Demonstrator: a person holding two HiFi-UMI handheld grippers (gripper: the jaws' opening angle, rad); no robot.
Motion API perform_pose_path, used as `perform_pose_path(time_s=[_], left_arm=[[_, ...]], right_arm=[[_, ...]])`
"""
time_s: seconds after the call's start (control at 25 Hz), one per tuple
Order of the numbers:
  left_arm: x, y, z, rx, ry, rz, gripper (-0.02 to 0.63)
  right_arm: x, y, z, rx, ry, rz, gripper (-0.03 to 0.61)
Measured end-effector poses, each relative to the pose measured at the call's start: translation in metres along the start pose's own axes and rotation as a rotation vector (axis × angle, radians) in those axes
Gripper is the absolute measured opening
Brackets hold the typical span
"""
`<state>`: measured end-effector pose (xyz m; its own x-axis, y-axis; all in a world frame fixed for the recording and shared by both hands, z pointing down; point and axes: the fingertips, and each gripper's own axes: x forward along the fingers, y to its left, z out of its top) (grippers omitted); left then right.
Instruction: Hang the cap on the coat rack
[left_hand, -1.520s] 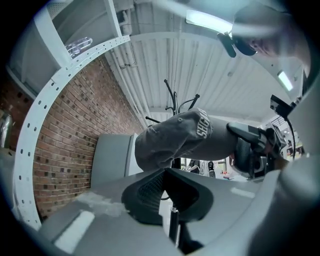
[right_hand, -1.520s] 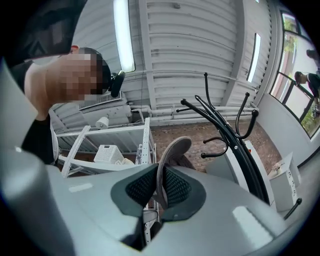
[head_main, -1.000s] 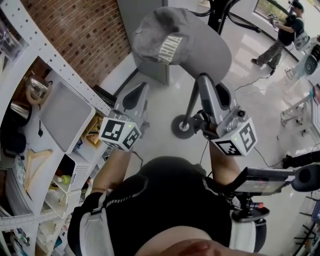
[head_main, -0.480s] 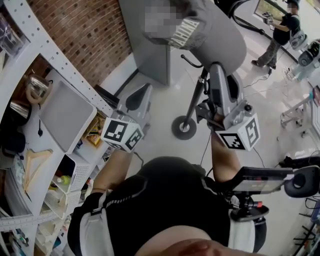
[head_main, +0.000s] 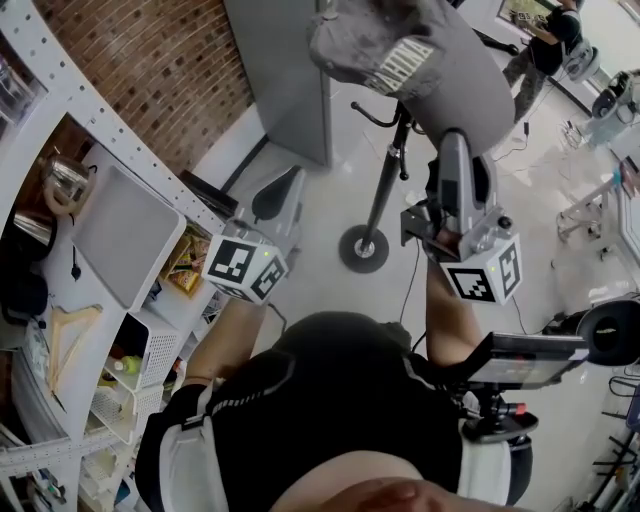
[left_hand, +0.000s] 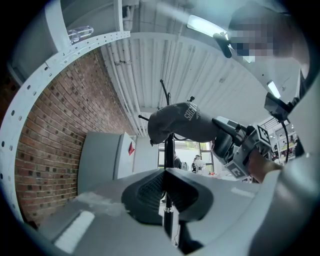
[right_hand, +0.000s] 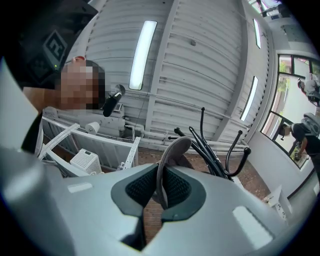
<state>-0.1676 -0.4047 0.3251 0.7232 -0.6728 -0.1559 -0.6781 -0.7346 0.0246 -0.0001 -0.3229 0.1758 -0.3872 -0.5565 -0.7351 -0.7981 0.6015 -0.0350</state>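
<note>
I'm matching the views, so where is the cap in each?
Head view: cap top centre, above the right gripper.
Left gripper view: cap centre, across the rack.
Right gripper view: cap brim edge-on between the jaws.
Shared landmark: the rack.

Head view: the cap (head_main: 420, 60) is cut off at the top edge, lettering unreadable. The cap hides the coat rack (head_main: 385, 190) upper pole. The right gripper (head_main: 456, 150) tips lie concealed under the brim.
</note>
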Motion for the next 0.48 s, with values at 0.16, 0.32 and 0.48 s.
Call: perform_pose_path(time_s=[0.16, 0.32, 0.48], left_arm=[[0.004, -0.006, -0.005, -0.015, 0.007, -0.020, 0.003], [0.010, -0.014, -0.010, -0.025, 0.016, -0.046, 0.003], [0.015, -0.021, -0.013, -0.034, 0.021, -0.065, 0.003]], right_arm=[[-0.020, -0.004, -0.001, -0.014, 0.021, -0.053, 0.031], [-0.039, -0.008, -0.004, -0.014, 0.044, -0.098, 0.031], [-0.053, -0.012, -0.010, 0.000, 0.069, -0.134, 0.031]])
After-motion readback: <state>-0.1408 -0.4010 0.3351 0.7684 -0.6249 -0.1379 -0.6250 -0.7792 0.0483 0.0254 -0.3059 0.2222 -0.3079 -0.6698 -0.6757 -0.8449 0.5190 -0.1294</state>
